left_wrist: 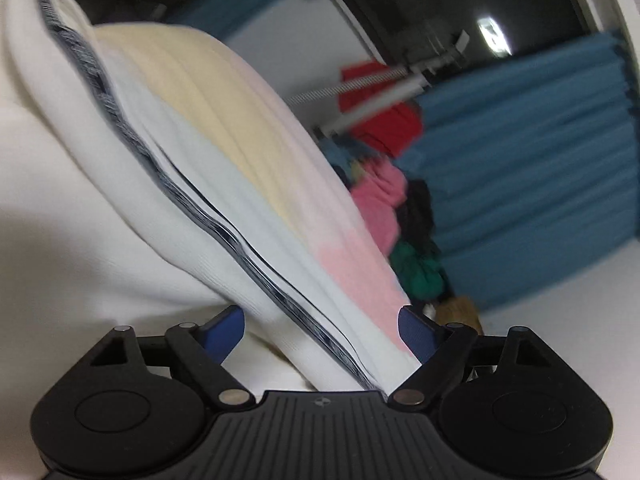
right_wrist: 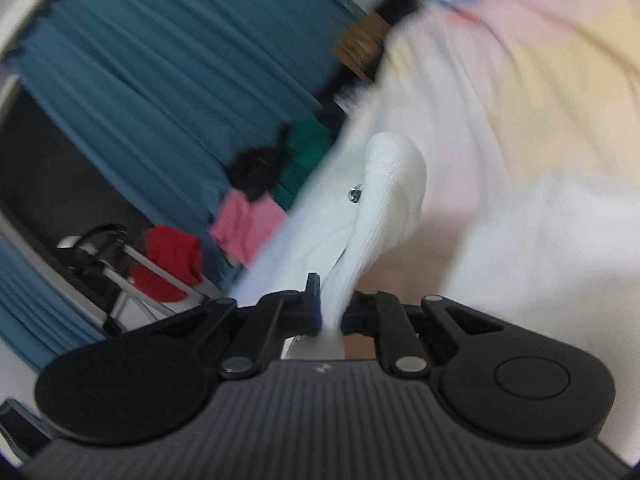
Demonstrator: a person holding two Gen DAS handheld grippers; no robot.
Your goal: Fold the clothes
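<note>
Currently the right hand-held gripper [right_wrist: 330,312] pinches the white garment [right_wrist: 394,184]; the left hand-held gripper [left_wrist: 320,330] stands spread around it.

Blue curtain [left_wrist: 520,168] backdrop, white wall [left_wrist: 296,44], metal rack [right_wrist: 132,268], dark window [left_wrist: 460,4].

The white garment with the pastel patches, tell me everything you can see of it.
The garment is white ribbed knit with pale yellow and pink blocks and a dark grey-blue trimmed edge running along its folds. It hangs bunched and draped, not flat. The right tool is shut on a ribbed white cuff or hem; a small metal snap shows nearby. The left tool is open, with the cloth passing between its blue pads.
</note>
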